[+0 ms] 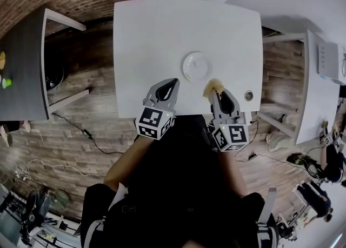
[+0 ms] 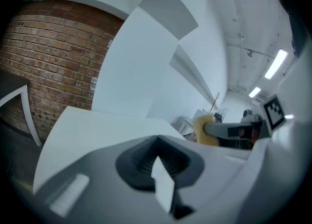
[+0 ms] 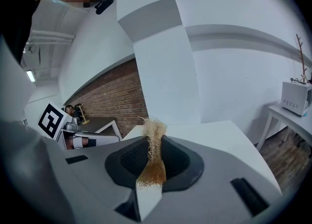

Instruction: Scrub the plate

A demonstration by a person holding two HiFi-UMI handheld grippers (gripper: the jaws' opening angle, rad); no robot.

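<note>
The jaws of my right gripper (image 1: 218, 94) are clamped on the scrubber (image 3: 153, 132), those of my left gripper (image 1: 171, 84) are together and empty, and the plate (image 1: 195, 67) lies on the desk (image 1: 157, 36) just ahead between them, so scrubbing seems not yet begun and I must next bring the scrubber forward and down onto it.

Rough, fibrous scrubber (image 3: 152, 142) and smooth, perhaps glazed plate (image 1: 195, 67).
</note>
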